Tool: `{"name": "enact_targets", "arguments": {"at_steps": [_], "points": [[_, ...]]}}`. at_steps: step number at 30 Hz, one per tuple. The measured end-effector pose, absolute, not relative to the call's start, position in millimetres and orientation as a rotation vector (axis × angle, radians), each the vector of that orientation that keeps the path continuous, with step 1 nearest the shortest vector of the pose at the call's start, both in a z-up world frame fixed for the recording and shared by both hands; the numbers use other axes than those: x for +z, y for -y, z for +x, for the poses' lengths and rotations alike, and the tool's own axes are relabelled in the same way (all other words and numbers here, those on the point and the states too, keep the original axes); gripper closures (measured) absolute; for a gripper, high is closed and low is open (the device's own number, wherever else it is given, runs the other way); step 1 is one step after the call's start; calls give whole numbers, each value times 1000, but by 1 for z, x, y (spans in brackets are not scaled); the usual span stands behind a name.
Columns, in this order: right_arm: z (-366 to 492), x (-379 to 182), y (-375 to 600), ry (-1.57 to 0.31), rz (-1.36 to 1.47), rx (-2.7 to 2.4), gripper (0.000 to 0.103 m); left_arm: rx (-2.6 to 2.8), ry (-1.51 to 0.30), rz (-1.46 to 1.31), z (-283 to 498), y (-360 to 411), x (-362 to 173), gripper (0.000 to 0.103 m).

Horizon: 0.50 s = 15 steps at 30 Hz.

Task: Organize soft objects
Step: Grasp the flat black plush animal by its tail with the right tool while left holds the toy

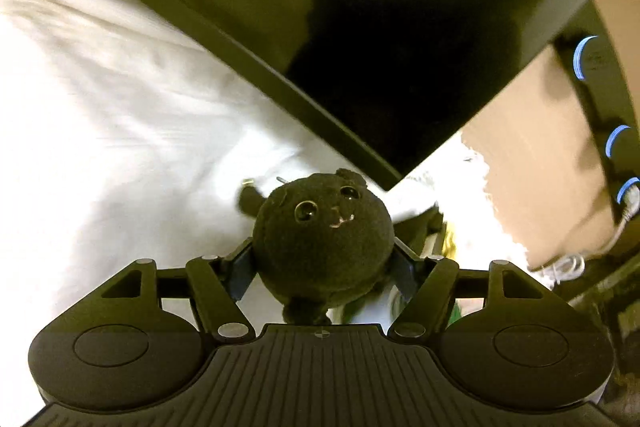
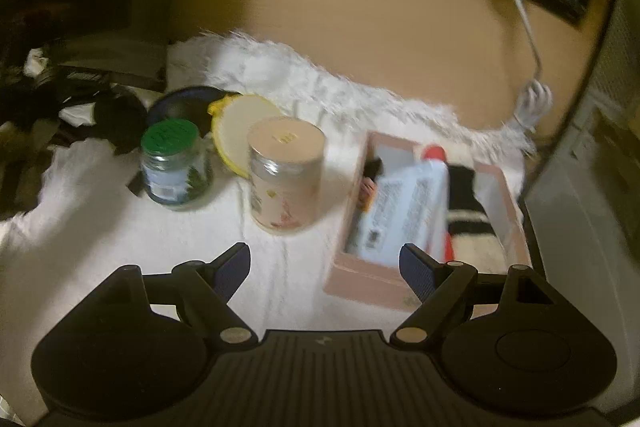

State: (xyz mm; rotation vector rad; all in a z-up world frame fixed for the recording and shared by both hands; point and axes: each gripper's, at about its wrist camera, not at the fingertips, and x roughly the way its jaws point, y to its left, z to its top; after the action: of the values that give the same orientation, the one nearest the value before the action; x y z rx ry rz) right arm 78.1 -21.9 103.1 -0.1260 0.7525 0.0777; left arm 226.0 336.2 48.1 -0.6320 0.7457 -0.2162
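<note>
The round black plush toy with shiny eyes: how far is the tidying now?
Done: nothing clearly. In hand: the left gripper clasps the round black plush toy. Left: placing it; the open right gripper holds nothing above the pink rectangular box.

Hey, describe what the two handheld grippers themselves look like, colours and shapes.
The left gripper and right gripper look alike: matte black, ribbed centre plate, two round housings with oval insets, silver pivot pins, angled linkage arms, dark blue pads. No hands or sleeves show.
</note>
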Motion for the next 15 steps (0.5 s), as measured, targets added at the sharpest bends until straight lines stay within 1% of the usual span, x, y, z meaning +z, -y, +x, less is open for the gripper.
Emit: {"name": "enact_targets", "arguments": {"at_steps": [4,7,10,13,15], "points": [[102,117,-5,-724,-132,156,21,-161,-721,-613,177,-368,58,30],[136,132,-33,-723,-88,230,21,-138,-730,-609,151,-384,60,30],[188,139,-63,-785,18,287,21,-133,-742,-613,133,-394,57,30],[241,130,-92,-849,123,249,21,-153,-756,-641,122,-402,52,30],[270,121,-100,-874,178,192,23,-160,-760,-649,115,-406,47,30]]}}
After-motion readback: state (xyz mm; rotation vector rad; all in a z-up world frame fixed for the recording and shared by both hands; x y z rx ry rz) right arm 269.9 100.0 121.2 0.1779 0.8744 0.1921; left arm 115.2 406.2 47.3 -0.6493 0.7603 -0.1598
